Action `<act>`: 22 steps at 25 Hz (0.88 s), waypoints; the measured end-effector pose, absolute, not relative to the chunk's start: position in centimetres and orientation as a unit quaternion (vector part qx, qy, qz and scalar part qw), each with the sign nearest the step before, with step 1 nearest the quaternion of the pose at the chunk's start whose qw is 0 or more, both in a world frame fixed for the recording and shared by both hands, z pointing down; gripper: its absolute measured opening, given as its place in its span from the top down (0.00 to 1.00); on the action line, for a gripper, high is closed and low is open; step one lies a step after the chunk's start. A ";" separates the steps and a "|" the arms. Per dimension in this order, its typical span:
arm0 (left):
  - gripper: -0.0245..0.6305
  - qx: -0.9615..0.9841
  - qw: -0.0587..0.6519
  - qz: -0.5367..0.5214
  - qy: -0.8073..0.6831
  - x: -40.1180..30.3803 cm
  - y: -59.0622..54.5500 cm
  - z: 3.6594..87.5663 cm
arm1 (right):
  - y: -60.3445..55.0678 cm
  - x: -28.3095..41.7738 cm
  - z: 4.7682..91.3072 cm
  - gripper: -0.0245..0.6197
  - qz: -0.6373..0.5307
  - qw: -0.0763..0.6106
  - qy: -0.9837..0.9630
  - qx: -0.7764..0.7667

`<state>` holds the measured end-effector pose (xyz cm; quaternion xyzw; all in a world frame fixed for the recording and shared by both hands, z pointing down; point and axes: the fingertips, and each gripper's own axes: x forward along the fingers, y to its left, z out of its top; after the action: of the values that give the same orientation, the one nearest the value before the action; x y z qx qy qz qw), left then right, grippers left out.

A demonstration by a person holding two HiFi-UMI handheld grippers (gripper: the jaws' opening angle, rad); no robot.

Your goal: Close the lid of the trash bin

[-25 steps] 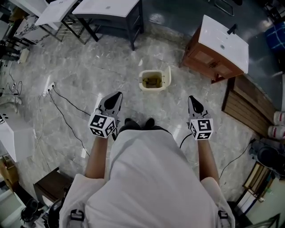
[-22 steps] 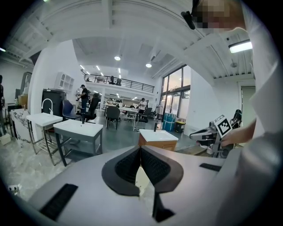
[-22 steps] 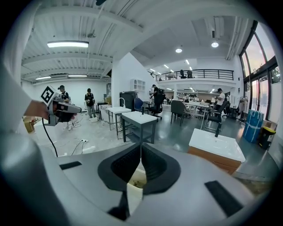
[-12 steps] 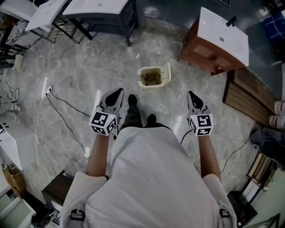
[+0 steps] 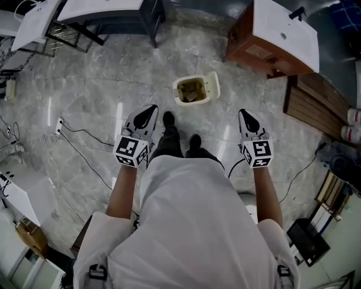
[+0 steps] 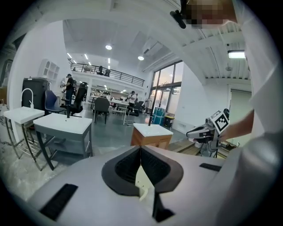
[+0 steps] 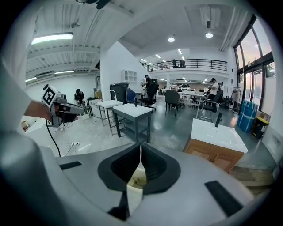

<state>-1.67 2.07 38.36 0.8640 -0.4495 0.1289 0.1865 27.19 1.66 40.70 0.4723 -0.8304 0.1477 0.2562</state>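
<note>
In the head view a small cream trash bin (image 5: 190, 90) stands on the marble floor, its lid (image 5: 212, 84) swung open and upright on its right side, with rubbish inside. My left gripper (image 5: 150, 109) is held to the near left of the bin, well short of it, jaws shut and empty. My right gripper (image 5: 243, 115) is at the near right, also shut and empty. The left gripper view shows a sliver of the bin (image 6: 142, 183) under the closed jaws of the left gripper (image 6: 140, 148). In the right gripper view the bin (image 7: 135, 180) appears below the right gripper (image 7: 141, 145).
A wooden cabinet with a white sink top (image 5: 277, 38) stands at the far right of the bin, with wooden boards (image 5: 316, 107) beside it. A grey table (image 5: 107, 10) is at the far left. Cables and a power strip (image 5: 60, 125) lie on the floor at left. The person's shoes (image 5: 168, 119) are just before the bin.
The person has stepped forward, so the bin now lies closer to both grippers. Both grippers moved ahead and slightly down, still shut.
</note>
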 end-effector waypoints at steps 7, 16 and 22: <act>0.93 0.878 0.207 0.151 -0.405 -2.6 -1.9 42.1 | -1.3 25.4 43.8 0.91 0.178 0.272 -0.811 0.487; 0.93 0.890 0.219 0.171 -0.361 -4.2 -4.7 46.5 | -4.2 23.9 49.8 0.91 0.234 0.287 -0.781 0.503; 0.93 0.888 0.242 0.177 -0.348 -5.0 -4.5 49.3 | -4.8 23.1 54.2 0.91 0.266 0.314 -0.759 0.504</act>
<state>-4.99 -4.45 49.29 0.8883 -0.3480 0.1769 0.2420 23.11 -4.83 54.25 0.5040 -0.7593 0.2663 0.3138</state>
